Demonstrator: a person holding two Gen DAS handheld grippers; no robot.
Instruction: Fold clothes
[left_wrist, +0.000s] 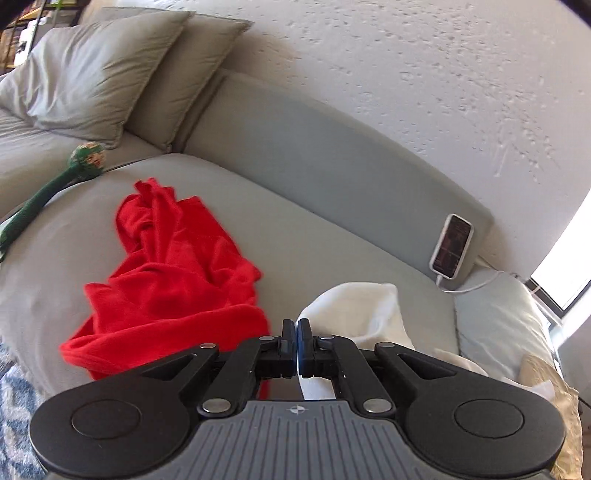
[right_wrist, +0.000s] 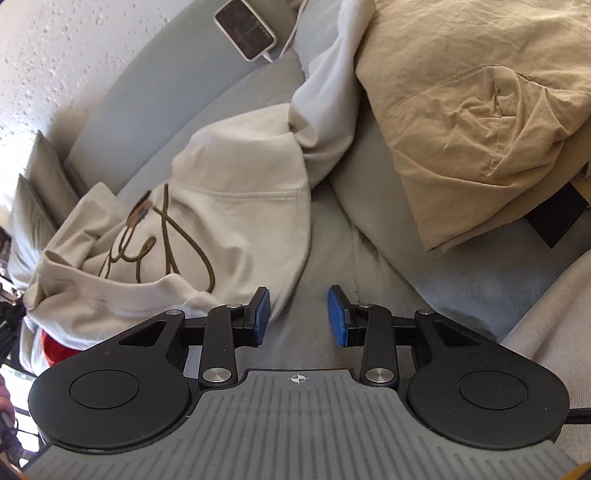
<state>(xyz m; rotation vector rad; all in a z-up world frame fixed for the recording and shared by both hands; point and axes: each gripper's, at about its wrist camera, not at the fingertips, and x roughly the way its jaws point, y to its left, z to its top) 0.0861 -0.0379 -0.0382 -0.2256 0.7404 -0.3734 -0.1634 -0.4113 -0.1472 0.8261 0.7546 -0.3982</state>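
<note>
Left gripper (left_wrist: 297, 334): its two blue-padded fingers are pressed together with no visible gap; white fabric runs under and just behind the pads, but whether any of it is pinched between them cannot be told.
Right gripper (right_wrist: 298, 316): fingers set wide apart, nothing between them; bare grey cushion shows in the gap. The left pad (right_wrist: 260, 312) sits right at the hem of the cream hoodie, touching or nearly so.
Cream hoodie (right_wrist: 236, 192): bunched on the sofa seat (right_wrist: 332, 236) to the left of the right gripper, pocket seam and brown drawstring (right_wrist: 173, 236) facing up; a pale sleeve trails up toward the backrest.
White garment (left_wrist: 354, 310): heaped just beyond and to the right of the left gripper's tips.
Red garment (left_wrist: 177, 273): crumpled on the seat, left of the left gripper, its near edge beside the left finger.
Tan garment (right_wrist: 472, 122): rumpled pile on the seat, up and right of the right gripper, apart from the hoodie.
Phone (left_wrist: 451, 245): leaning on the backrest with a white cable plugged in.
Pillows (left_wrist: 96, 70): stacked at the far end of the sofa.
Green toy (left_wrist: 55, 184): lying at the seat's left edge.
</note>
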